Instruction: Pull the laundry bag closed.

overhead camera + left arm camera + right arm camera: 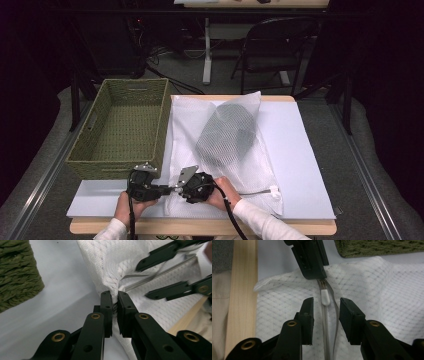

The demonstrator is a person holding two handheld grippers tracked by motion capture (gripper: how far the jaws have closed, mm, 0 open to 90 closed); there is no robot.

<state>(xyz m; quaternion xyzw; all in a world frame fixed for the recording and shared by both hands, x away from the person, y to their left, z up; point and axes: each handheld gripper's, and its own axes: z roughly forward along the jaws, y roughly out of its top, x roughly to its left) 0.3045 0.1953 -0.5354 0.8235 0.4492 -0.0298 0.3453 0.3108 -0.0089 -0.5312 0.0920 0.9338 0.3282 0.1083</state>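
A: Start at our left gripper (114,298). Its jaws are clenched on the corner of the white mesh bag (117,263), right where the zipper (325,322) ends, and the cloth is bunched between the pads.

B: And our right gripper (325,305) has let nothing in yet. Its jaws stand apart on either side of the small white zipper pull (325,297), not touching it, with the left gripper's jaws just beyond.

A: So the step looks like taking that pull. We'd centre it between the pads before pinching, because it's slim and could slip sideways.

B: We should grip the tab alone. If mesh gets caught with it, the slider will likely jam.

A: And the left keeps the corner taut, so the zipper track lies straight when we draw along it.

B: Now the bag itself. In the high view it lies flat on the white table (300,150), its near edge by our hands, reaching towards the far edge.

A: Something dark, probably a folded garment (227,135), shows through the mesh in its far half.

B: Beside the bag, to the left, sits the green woven basket (82,147), touching or nearly touching the bag's edge. Nothing lies in it.

A: Probably that's where the dark thing goes once the bag is open.
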